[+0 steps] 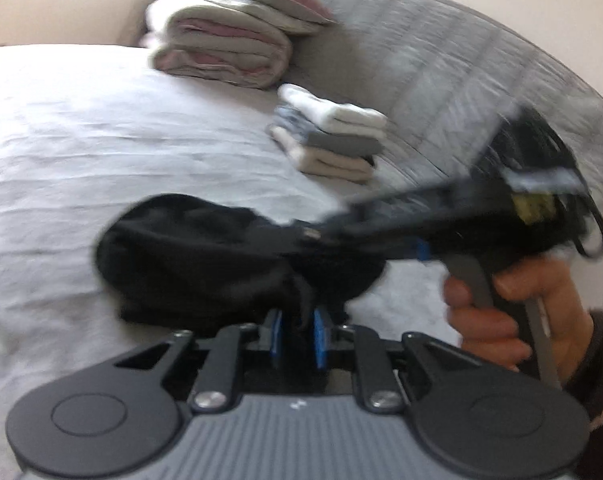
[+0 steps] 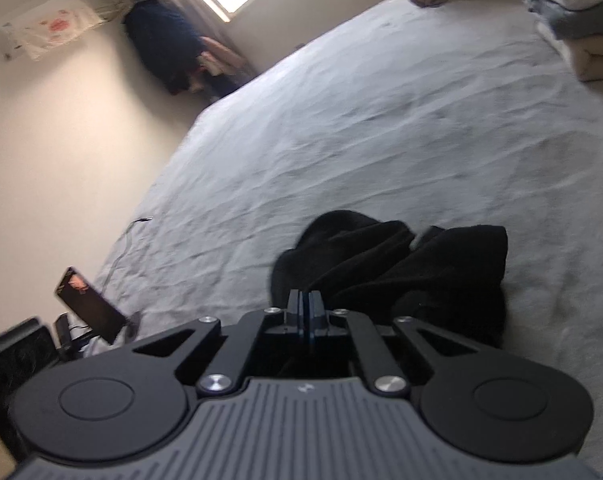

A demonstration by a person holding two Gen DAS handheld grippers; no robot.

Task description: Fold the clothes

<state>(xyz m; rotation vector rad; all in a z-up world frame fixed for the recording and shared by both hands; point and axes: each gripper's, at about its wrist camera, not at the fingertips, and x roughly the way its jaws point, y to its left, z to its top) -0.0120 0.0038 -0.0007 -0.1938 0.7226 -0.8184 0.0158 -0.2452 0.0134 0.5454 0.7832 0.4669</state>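
Observation:
A crumpled black garment (image 1: pixel 197 256) lies bunched on the white bed sheet (image 1: pixel 101 140). My left gripper (image 1: pixel 298 320) sits at its near edge, and a strand of the black cloth is pinched between its blue pads (image 1: pixel 320 336). From the right, a hand (image 1: pixel 497 320) holds my right gripper (image 1: pixel 313 235), whose tip is on the garment's top. In the right wrist view the right gripper (image 2: pixel 303 300) has its pads pressed together at the edge of the black garment (image 2: pixel 401 264). The frames are motion-blurred.
A stack of folded clothes (image 1: pixel 329 140) (image 2: pixel 581 20) sits at the head of the bed beside a folded pink-and-white quilt (image 1: pixel 221 44) and a grey padded headboard (image 1: pixel 441 64). A phone on a stand (image 2: pixel 89 308) is off the bed's left edge. Dark clothes (image 2: pixel 165 48) are piled under the window.

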